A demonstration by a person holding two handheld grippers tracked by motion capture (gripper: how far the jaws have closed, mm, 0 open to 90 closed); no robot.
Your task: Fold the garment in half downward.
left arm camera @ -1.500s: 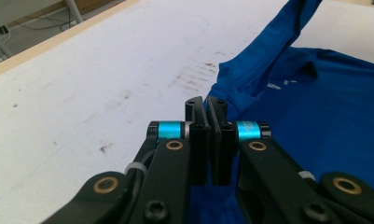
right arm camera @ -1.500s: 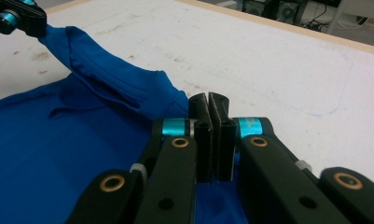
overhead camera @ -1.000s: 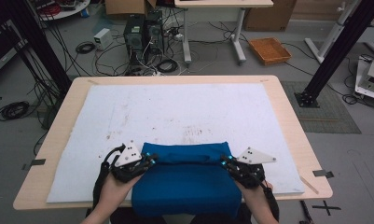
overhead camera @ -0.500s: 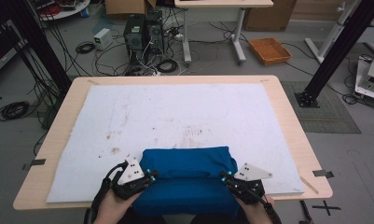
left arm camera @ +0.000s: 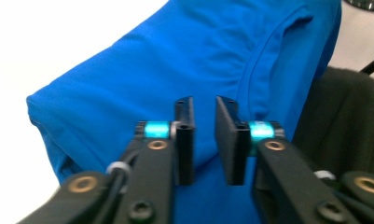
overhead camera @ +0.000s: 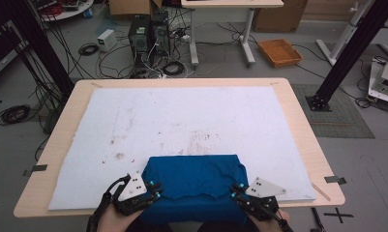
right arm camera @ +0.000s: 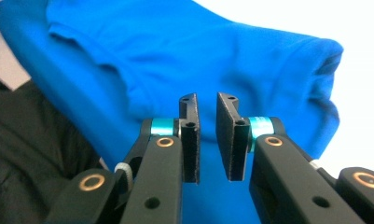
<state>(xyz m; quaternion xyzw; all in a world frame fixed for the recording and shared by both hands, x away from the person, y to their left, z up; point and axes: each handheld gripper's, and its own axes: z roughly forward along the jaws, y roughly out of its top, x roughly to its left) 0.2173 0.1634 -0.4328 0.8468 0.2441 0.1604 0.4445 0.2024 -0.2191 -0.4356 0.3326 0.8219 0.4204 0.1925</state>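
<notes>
Folded bright blue cotton t-shirt (overhead camera: pixel 194 181) sits at 6 o'clock on white felt mat (overhead camera: pixel 182 121), hanging over wooden table (overhead camera: pixel 298 130) edge. Left gripper (left arm camera: pixel 204 140) and right gripper (right arm camera: pixel 207 137) both released, jaws parted, nothing held.

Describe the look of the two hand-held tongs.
Both the left tongs and the right tongs have flat black rectangular jaws on black arms, with turquoise collars and brass-coloured rivets. From above, each carries a grey three-cornered plate with dark dots, and black cable loops trail from the left one.

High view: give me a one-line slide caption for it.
Folded blue shirt at the near edge of the white mat, left tool and right tool open at either side of it.
</notes>
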